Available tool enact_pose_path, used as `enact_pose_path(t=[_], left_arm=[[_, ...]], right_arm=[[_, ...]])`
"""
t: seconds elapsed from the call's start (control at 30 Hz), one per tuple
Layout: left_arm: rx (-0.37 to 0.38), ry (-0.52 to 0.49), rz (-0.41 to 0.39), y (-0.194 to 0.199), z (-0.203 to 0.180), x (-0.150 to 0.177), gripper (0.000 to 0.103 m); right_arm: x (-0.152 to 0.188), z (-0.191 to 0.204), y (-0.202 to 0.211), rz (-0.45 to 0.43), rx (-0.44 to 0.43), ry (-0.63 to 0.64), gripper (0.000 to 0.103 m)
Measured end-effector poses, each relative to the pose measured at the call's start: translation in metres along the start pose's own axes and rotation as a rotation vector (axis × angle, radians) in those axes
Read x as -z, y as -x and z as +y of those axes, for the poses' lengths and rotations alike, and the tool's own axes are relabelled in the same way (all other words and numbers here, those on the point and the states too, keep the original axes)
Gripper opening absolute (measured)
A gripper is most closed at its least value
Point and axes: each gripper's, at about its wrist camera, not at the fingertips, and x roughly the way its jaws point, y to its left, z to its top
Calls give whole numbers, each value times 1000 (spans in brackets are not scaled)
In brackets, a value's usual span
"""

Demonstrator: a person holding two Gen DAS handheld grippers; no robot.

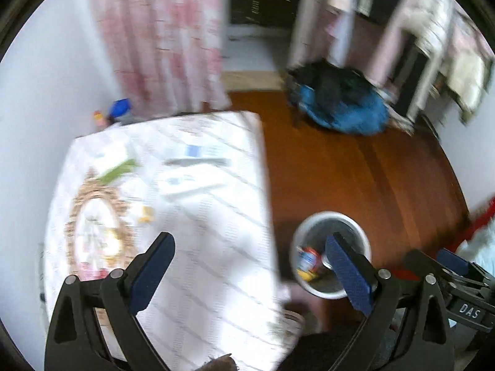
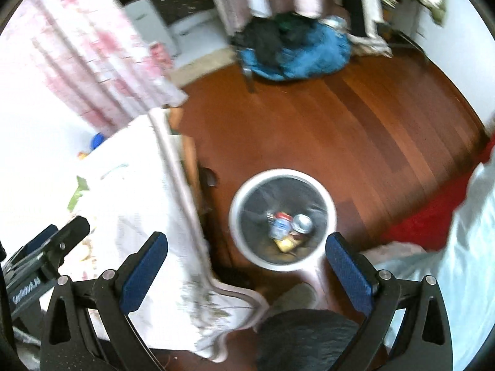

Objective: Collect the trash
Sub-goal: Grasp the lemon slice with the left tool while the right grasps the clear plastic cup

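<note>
A white round trash bin [image 2: 247,185] with a dark liner stands on the wooden floor beside the table; it holds a can [image 2: 302,222] and several wrappers. It also shows in the left wrist view [image 1: 312,221]. My right gripper [image 2: 246,273] is open and empty, above the bin's near rim. My left gripper [image 1: 250,273] is open and empty, above the table's right edge. On the white tablecloth [image 1: 216,247] lie a green scrap [image 1: 119,171], a small yellow piece [image 1: 146,215] and white packets [image 1: 191,182]. All is motion-blurred.
A blue and black heap of cloth [image 1: 343,105] lies on the floor at the back. A pink curtain [image 1: 161,37] hangs behind the table. A red rug [image 2: 423,222] and white fabric [image 2: 464,247] are on the right. A woven-edged mat [image 1: 96,216] lies on the table.
</note>
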Motion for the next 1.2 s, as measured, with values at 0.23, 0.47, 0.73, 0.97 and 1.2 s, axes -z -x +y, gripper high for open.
enact_pose_path(t=[0.23,0.47,0.73,0.97,1.2], left_arm=[[-237,224,67,-38,151,27,100],[-285,326,204,-97,236,79,100],[-131,267,241,-131,237,88,100],[-101,171,265,-162,226,72,99],[-84,141,240,-173,218,59,57]], right_arm=[[-4,145,-63,75,-98,258,103],[20,225,-173,194,-93,321,86],[44,254,-234,240,-89,318,74],[47,268,-241,221,-58,352,43],[45,267,-242,219,-36,357,43]])
